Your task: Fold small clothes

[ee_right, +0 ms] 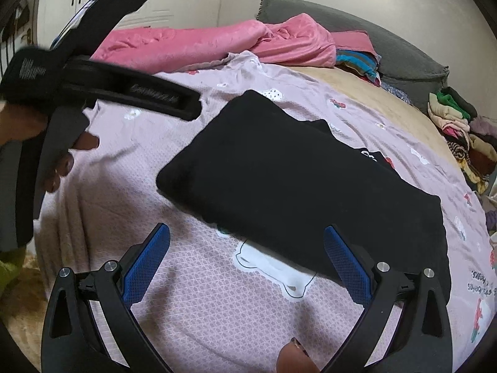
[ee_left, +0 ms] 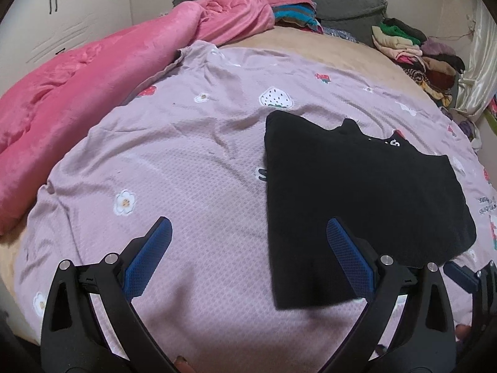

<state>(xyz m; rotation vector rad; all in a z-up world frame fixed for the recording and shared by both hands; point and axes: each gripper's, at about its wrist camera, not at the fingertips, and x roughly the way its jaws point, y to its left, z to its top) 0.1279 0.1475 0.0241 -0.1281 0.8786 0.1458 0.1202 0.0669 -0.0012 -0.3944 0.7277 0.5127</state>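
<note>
So the black garment (ee_left: 357, 192) is lying flat on the lilac bedspread (ee_left: 186, 171), partly folded I think. Both my grippers are spread wide with nothing in them. Left gripper (ee_left: 248, 233) has the garment just ahead and off to its right, near edge by its right finger. Right gripper (ee_right: 247, 236) faces it more squarely, so I'd say that one's nearer. Its long axis runs from the near end up toward the pink blanket (ee_left: 93, 77).

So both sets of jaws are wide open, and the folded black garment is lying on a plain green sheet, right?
Not quite: the sheet is lilac with flower and strawberry prints, not plain green, as the left wrist view shows. The black garment does lie folded on it, and both sets of jaws are wide open.
</note>
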